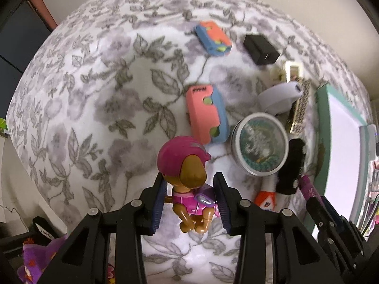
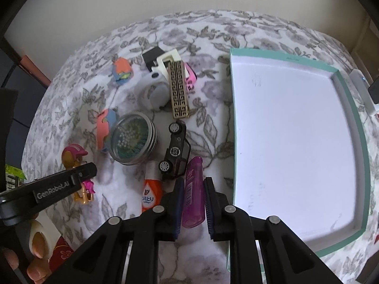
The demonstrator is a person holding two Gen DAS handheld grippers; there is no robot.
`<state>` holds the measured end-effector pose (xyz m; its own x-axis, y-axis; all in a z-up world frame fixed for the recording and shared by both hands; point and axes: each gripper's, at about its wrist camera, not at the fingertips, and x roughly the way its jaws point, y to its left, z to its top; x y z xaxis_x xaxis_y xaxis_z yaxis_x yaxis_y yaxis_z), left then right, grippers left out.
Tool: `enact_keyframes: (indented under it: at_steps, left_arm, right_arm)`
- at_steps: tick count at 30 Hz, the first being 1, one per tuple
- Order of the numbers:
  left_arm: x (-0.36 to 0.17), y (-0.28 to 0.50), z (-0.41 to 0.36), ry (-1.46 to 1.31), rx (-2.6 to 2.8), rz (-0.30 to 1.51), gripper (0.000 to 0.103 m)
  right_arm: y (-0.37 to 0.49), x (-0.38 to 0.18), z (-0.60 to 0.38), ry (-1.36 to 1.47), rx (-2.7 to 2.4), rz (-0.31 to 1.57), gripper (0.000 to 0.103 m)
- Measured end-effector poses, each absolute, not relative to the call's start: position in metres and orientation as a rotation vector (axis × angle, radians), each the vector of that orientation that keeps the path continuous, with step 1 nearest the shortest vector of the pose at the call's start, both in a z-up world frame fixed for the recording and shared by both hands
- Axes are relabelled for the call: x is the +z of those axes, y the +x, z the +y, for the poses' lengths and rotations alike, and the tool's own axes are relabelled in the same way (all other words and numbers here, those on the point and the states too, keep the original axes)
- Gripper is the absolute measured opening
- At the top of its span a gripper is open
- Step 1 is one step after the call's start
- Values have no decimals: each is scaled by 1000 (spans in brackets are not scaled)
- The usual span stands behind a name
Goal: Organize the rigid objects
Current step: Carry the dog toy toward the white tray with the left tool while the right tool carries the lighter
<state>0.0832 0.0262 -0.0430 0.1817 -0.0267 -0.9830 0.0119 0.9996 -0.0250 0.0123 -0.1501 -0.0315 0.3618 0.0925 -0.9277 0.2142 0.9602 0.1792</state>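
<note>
With the white tray [image 2: 291,142] bare at the bed's right edge, you hold the purple tube [image 2: 193,196] in your right gripper [image 2: 193,209] and the pup figure [image 1: 189,179] in your left gripper [image 1: 190,203]; carry both over and release.

a flowered blanket [image 2: 78,108] carries everything. between the right gripper [image 2: 193,203] fingers lies a slim tube [image 2: 193,196], pointing away from them. just left of those fingers stands a small bottle [image 2: 151,189]; just beyond their tips a toy car [image 2: 175,151] lies on its side. further ahead and left sits a round tin [image 2: 133,139], with a patterned case [image 2: 178,90] beyond it. right of the fingers lies a shallow open box [image 2: 350,108]. between the left gripper [image 1: 189,203] fingers is a toy pup figure [image 1: 187,177], with a foam block [image 1: 206,116] just past their tips.
</note>
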Motion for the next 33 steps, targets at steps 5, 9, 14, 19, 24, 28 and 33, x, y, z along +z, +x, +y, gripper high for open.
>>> enact_keyframes:
  at_steps: [5, 9, 14, 19, 24, 28, 33]
  left_arm:
    - [-23, 77, 30, -22, -43, 1341, 42]
    - [-14, 72, 31, -24, -49, 1317, 42]
    - [-13, 67, 21, -10, -68, 1307, 42]
    - [-13, 66, -22, 31, -158, 1316, 42]
    - [-4, 65, -63, 69, -234, 1309, 42]
    - [3, 66, -99, 100, -285, 1284, 42]
    - [4, 64, -141, 136, -356, 1266, 42]
  right_arm:
    - [13, -30, -147, 304, -85, 1182, 17]
    - [13, -27, -147, 307, -88, 1168, 17]
    - [11, -21, -160, 311, -123, 1150, 18]
    - [5, -15, -198, 382, -206, 1121, 18]
    - [0, -10, -235, 443, -291, 1097, 18]
    - [-5, -2, -264, 448, -373, 1058, 18]
    - [-14, 0, -298, 483, -457, 1032, 18]
